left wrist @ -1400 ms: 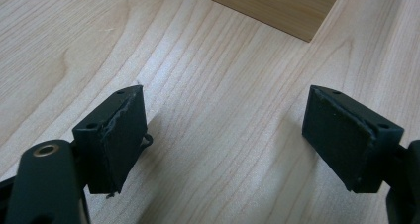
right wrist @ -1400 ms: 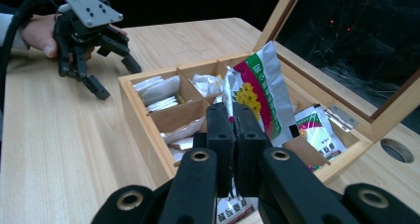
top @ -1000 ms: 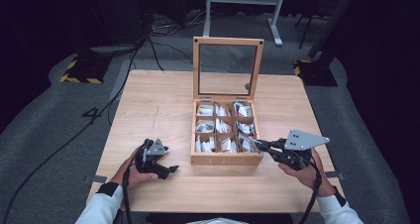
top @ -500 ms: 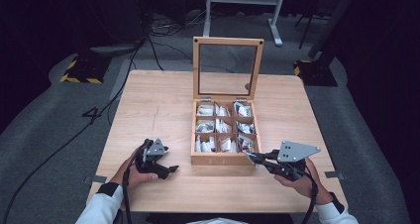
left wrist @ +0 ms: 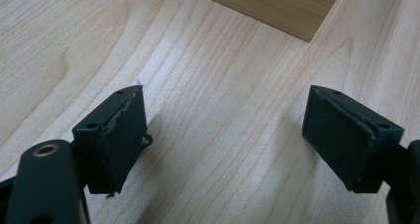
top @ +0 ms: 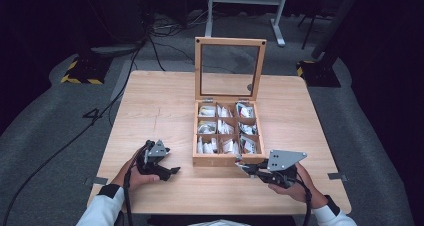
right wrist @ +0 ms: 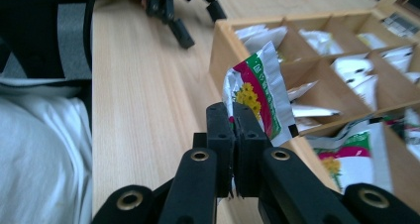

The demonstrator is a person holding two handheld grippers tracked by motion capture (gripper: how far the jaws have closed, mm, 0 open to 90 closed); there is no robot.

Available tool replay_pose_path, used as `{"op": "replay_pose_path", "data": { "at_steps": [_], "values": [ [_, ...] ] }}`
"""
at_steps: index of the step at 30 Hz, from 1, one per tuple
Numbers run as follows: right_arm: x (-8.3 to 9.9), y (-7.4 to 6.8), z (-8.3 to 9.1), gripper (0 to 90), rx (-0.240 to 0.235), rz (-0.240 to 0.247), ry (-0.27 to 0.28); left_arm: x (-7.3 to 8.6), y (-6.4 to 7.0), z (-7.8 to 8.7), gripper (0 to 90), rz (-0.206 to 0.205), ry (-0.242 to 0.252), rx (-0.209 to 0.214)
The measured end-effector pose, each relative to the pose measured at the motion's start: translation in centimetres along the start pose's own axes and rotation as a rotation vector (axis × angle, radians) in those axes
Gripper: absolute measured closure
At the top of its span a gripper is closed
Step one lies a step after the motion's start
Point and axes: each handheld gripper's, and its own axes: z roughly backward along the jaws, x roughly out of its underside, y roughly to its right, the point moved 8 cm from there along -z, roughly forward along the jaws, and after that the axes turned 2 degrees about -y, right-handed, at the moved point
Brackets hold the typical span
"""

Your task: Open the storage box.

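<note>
Right now I am pinching a tea sachet (right wrist: pixel 257 97) in my right gripper (right wrist: pixel 233 116), the two black jaws pressed together on its lower corner, and I am holding it just outside the front right corner of the wooden box (top: pixel 227 160), above the table's (top: pixel 150 111) front edge. In the right gripper view the sachet is standing nearly upright, tilted a little, and it is showing a silver ground, a red band, a green strip and a cluster of yellow flowers; there are small characters printed near its top, but they are too small and blurred for me to read. The box is sitting toward the middle of the table with its glass-paned lid (top: pixel 230 68) standing open at the back, and its compartments are holding more silver and white sachets (top: pixel 224 127); one in the compartment nearest my right gripper is showing the same green, red and yellow print (right wrist: pixel 346 157), its lettering also unreadable. My left gripper (top: pixel 169 172) is resting near the front left part of the table, well apart from the box, and in the left gripper view its jaws are standing wide apart over bare wood with nothing between them, a corner of the box (left wrist: pixel 277 6) lying just ahead.
</note>
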Motion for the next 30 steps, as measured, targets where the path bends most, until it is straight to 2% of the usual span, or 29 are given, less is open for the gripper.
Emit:
{"op": "replay_pose_path", "data": {
  "at_steps": [4, 13, 22, 30],
  "values": [
    [0.6, -0.4, -0.8, 87.8, -0.033, 0.009, -0.031, 0.0, 0.0, 0.0, 17.7, 0.000, 0.000, 0.000],
    [2.2, -0.7, -2.6, 87.6, -0.057, 0.020, -0.116, 0.0, 0.0, 0.0, 17.7, 0.000, 0.000, 0.000],
    [3.4, -0.7, -3.9, 87.1, -0.060, 0.016, -0.169, 0.0, 0.0, 0.0, 17.7, 0.000, 0.000, 0.000],
    [3.9, -0.9, -4.5, 84.5, -0.058, 0.014, -0.192, 0.0, 0.0, 0.0, 17.7, 0.000, 0.000, 0.000]
  ]
}}
